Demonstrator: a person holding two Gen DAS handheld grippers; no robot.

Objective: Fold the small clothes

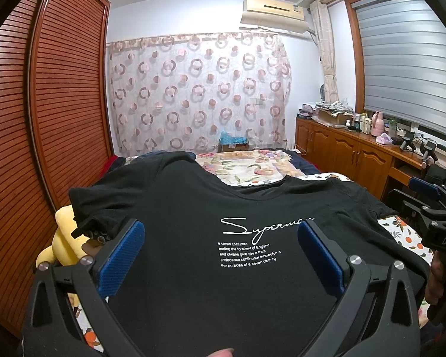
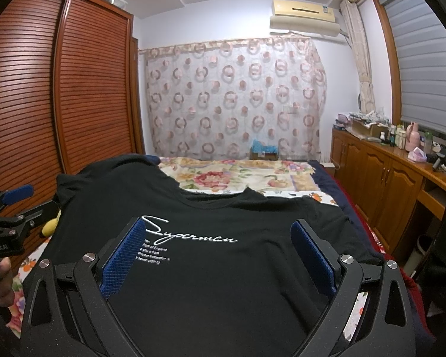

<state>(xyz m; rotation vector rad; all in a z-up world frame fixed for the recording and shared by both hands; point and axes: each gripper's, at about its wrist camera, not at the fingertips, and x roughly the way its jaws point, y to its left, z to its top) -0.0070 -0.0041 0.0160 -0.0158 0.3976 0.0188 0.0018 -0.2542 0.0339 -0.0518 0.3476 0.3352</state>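
1. Two tongs hang above a black T-shirt (image 1: 211, 267), both with jaws spread wide and nothing between them.
2. Left tongs (image 1: 221, 255) hover over the shirt's lower front; their blue pads (image 1: 120, 257) frame the white printed lettering (image 1: 252, 247).
3. Right tongs (image 2: 220, 257) hover over the same shirt, a little to the right, with the script word "Superman" between the pads.
4. Seen from the left wrist, the right tongs also show at the right edge, gripped by a hand (image 1: 437, 276); seen from the right wrist, the left tongs show at the left edge, likewise held by a hand (image 2: 3, 276).
5. The T-shirt lies spread front-up on the bed (image 2: 327, 199), collar away from the cameras, one sleeve out to each side.
6. A yellow plush toy (image 1: 64, 238) sits just beside the shirt's left sleeve, partly under it.
7. Beyond the collar lies a floral quilt (image 2: 238, 175) on the bed.
8. A slatted wooden wardrobe (image 2: 89, 89) stands along the bed's left side.
9. A wooden cabinet (image 2: 380, 175) runs along the right wall under the window blind (image 1: 407, 68), its top crowded with bottles and boxes.
10. A circle-patterned curtain (image 2: 235, 95) covers the far wall, with an air conditioner (image 2: 306, 15) above it.
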